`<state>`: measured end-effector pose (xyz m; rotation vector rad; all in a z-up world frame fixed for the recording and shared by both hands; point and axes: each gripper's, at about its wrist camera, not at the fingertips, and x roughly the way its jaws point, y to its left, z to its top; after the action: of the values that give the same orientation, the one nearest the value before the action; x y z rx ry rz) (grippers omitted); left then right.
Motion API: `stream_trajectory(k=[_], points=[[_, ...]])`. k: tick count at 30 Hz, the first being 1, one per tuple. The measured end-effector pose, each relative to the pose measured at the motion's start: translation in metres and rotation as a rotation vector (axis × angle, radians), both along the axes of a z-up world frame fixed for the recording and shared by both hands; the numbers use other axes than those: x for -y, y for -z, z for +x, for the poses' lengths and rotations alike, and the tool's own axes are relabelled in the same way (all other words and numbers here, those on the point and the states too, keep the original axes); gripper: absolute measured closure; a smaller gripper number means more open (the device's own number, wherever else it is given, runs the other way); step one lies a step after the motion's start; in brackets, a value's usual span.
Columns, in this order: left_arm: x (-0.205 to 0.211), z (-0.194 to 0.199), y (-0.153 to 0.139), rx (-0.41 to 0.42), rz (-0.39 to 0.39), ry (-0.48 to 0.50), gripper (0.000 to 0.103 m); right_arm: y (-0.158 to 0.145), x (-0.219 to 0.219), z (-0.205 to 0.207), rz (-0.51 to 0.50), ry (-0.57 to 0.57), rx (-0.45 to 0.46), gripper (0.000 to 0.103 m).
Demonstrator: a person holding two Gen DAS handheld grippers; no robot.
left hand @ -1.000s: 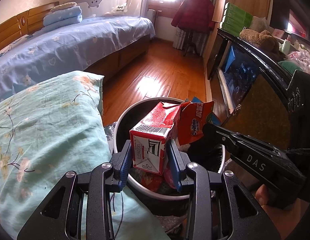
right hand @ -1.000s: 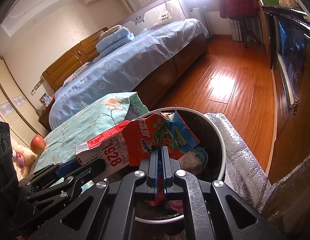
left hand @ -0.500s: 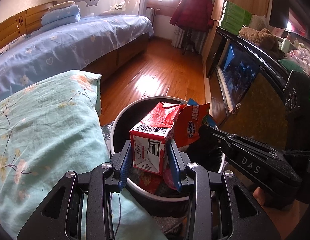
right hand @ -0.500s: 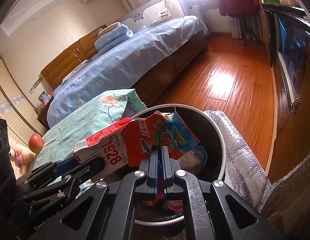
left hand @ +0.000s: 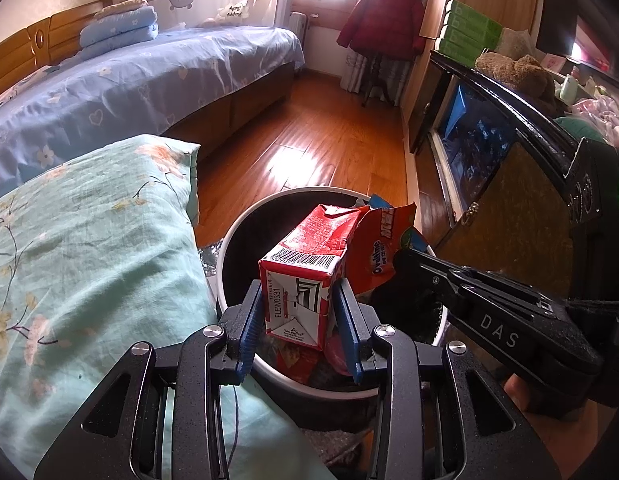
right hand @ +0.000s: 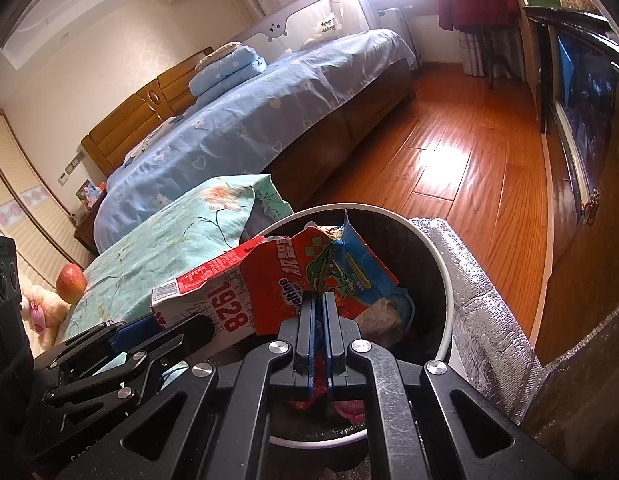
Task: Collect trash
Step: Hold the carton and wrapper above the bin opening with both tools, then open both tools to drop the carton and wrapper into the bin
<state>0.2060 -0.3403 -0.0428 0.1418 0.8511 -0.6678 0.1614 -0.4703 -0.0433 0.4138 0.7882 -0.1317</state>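
Observation:
My left gripper [left hand: 299, 320] is shut on a red and white milk carton [left hand: 305, 268] and holds it over the white-rimmed dark trash bin [left hand: 245, 224]. My right gripper [right hand: 319, 312] is shut on an orange and blue Ovaltine snack wrapper [right hand: 309, 280], also over the bin [right hand: 441, 264]. The carton [right hand: 213, 304] touches the wrapper on its left. The wrapper [left hand: 383, 240] and the right gripper [left hand: 401, 260] show at the right in the left wrist view. Other trash lies in the bin [right hand: 383, 314].
A teal floral pillow [left hand: 89, 240] lies left of the bin. A blue bed [left hand: 129, 76] stands behind it. A dark cabinet [left hand: 489, 152] runs along the right. Silver foil padding [right hand: 477, 300] lies right of the bin. An apple [right hand: 70, 282] sits at far left. Wood floor [right hand: 461, 152] stretches beyond.
Both grippers shifted slightly with their loads over the bin; the carton and wrapper stay held, and the view has moved a little forward.

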Motion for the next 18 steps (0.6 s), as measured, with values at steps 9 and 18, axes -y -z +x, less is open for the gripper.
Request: stream_trajectory(k=[9, 18], points=[[-0.001, 0.0003, -0.0014, 0.001, -0.002, 0.001, 0.069, 0.0003, -0.001, -0.0002, -0.002, -0.001, 0.001, 0.1], [-0.0052, -0.002, -0.0041, -0.005, -0.005, -0.008, 0.059, -0.0033, 0.0004, -0.0035, 0.013, 0.013, 0.015, 0.094]])
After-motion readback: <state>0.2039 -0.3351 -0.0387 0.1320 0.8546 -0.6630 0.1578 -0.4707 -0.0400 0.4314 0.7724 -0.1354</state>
